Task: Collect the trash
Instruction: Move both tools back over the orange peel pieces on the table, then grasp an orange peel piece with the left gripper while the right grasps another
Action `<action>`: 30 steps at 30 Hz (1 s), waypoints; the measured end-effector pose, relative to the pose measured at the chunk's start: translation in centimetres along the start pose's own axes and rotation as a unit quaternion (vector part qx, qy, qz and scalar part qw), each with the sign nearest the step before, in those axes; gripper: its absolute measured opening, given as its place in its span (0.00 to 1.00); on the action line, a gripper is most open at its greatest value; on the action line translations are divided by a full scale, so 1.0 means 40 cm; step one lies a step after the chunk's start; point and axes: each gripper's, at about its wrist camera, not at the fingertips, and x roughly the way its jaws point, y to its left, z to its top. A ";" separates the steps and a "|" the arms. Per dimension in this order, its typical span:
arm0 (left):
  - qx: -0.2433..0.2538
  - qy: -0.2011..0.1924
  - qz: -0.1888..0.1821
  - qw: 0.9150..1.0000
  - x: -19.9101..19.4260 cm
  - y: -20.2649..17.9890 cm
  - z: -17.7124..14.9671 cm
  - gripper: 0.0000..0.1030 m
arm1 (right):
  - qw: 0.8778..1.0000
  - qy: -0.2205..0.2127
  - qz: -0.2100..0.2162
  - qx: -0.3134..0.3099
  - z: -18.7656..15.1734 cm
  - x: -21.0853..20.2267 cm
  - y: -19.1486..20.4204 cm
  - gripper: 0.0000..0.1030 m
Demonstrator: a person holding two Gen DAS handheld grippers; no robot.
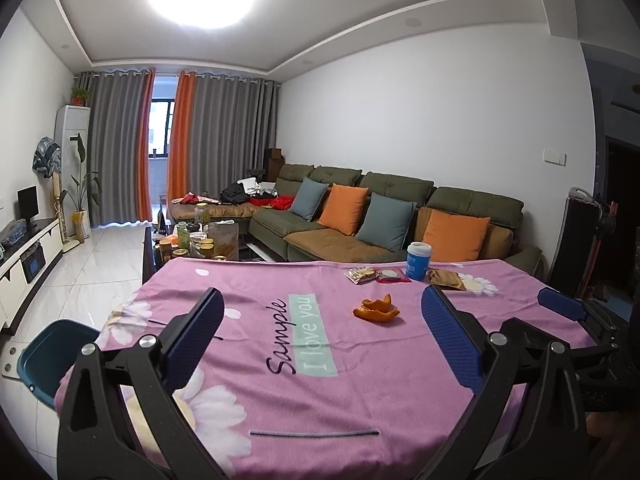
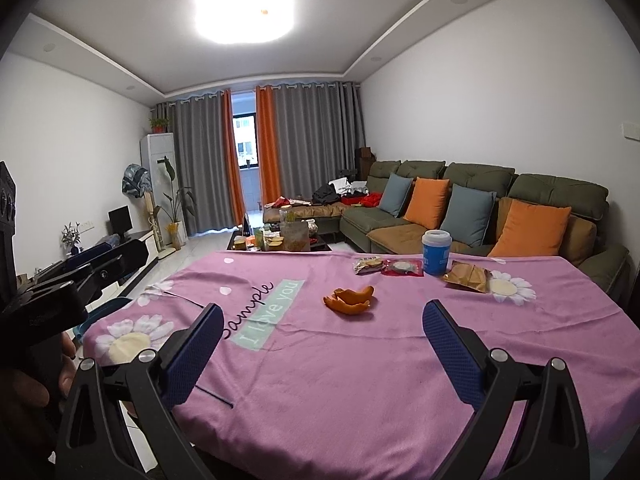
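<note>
Trash lies scattered on the pink-clothed surface [image 2: 360,380]: orange peel [image 2: 349,300] near the middle, and along the far edge a snack packet [image 2: 369,266], a red wrapper [image 2: 402,268], an upright blue cup [image 2: 436,252] with a white lid, its contents hidden, and a gold wrapper [image 2: 468,276]. Both the left hand-held gripper [image 1: 322,340] and the right hand-held gripper [image 2: 322,348] hover over the near edge, spread wide and holding nothing. Only the left wrist view clearly shows a teal bin [image 1: 52,356] on the floor at the surface's left, its inside not visible; the right wrist view shows just a sliver of it.
</note>
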 end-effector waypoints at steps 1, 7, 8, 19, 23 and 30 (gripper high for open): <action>0.000 0.004 -0.001 1.000 0.020 -0.001 0.003 0.95 | 1.000 0.005 -0.001 0.001 0.003 0.016 -0.005 0.93; 0.002 0.036 -0.013 0.999 0.155 -0.002 0.003 0.95 | 0.999 0.050 -0.001 0.014 0.031 0.147 -0.057 0.93; 0.003 0.041 -0.015 0.999 0.173 -0.005 0.002 0.95 | 0.998 0.062 0.001 0.016 0.037 0.174 -0.069 0.93; 0.027 0.121 -0.051 0.991 0.441 -0.044 -0.030 0.95 | 0.986 0.166 0.005 0.018 0.056 0.456 -0.166 0.93; 0.030 0.141 -0.057 0.988 0.519 -0.054 -0.043 0.94 | 0.980 0.195 0.011 0.034 0.055 0.547 -0.204 0.89; 0.030 0.180 -0.067 0.981 0.638 -0.075 -0.066 0.95 | 0.966 0.250 0.036 0.053 0.035 0.689 -0.232 0.71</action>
